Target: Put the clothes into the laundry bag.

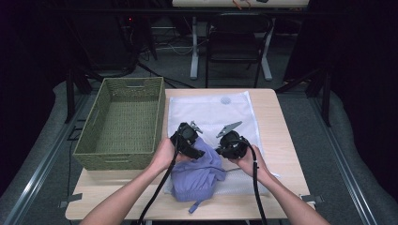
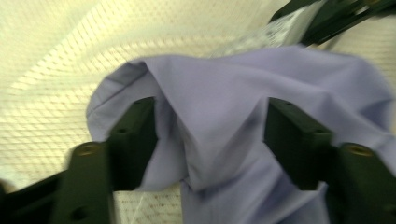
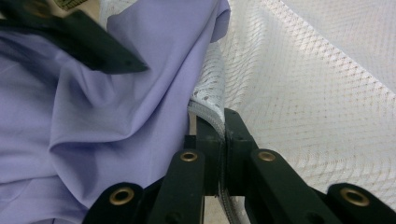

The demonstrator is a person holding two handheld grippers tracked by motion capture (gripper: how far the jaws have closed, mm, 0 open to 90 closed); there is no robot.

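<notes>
Spread left gripper [image 2: 210, 140] straddled cloth [image 2: 243, 107]; right gripper [image 3: 223, 135] pinched mesh bag [image 3: 327, 70] edge; could snag mesh, closing mouth

Recording lab, black curtains [image 1: 356, 42], floor cables [image 1: 159, 75], lone table [image 1: 277, 122], folding chair [image 1: 237, 35]

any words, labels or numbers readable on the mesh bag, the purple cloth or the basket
None can be read. The white mesh laundry bag carries a small round patch near its top edge, too small and blurred to tell. The lavender garment and the green woven basket show no lettering.
</notes>
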